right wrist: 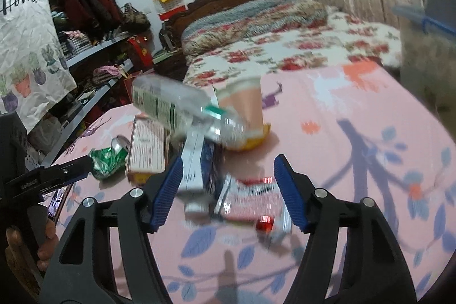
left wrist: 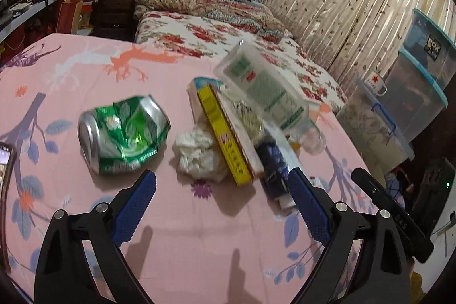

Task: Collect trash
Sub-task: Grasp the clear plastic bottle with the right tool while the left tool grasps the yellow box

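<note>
The left gripper (left wrist: 222, 184) hung wide open, empty, with the crushed green can (left wrist: 122, 133) just beyond its left finger. The right gripper (right wrist: 228, 175) stood open astride a red-and-white wrapper (right wrist: 253, 198), pads not pressing.

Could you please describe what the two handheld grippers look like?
The left gripper and right gripper match: black plastic forked arms with silver round pivot bolts and blue ribbed finger pads. The left one carries small white lettering on its side.

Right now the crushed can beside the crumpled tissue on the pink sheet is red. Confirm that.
Not right: the crushed can is green and silver, not red, as the left wrist view shows. It does lie beside the crumpled tissue on the pink sheet.
</note>
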A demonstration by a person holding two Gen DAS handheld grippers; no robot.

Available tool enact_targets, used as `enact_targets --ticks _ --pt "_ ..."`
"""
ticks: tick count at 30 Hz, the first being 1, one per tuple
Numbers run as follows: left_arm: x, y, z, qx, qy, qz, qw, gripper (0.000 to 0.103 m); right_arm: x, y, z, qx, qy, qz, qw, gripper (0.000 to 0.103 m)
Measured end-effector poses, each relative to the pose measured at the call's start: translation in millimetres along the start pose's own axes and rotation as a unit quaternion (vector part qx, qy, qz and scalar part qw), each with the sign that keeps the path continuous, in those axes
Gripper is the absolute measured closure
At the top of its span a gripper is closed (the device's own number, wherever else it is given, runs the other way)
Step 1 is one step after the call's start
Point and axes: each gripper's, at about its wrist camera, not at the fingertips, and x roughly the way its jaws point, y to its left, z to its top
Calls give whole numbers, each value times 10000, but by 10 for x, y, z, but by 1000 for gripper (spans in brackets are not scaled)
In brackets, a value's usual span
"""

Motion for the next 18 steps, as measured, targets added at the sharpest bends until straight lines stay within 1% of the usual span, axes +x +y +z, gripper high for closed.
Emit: enact_targets --ticks 3,7,9,11,14,18 --pt "8 0 27 6 -7 11 10000 14 192 -83 181 -110 70 120 9998 35" --pt "48 12 -4 -1 74 15 10000 14 566 -285 405 226 468 701 9962 35" --pt "63 27 -34 2 107 47 9999 14 734 -324 484 285 574 876 9941 35" --pt "75 52 -49 -15 138 95 9999 14 846 -295 524 193 642 1017 9926 35" --pt "90 98 -44 -67 153 154 9997 14 937 -143 526 -129 772 1176 9900 35" --pt "93 129 -29 -92 130 209 9997 14 808 99 439 -576 859 1354 9854 35"
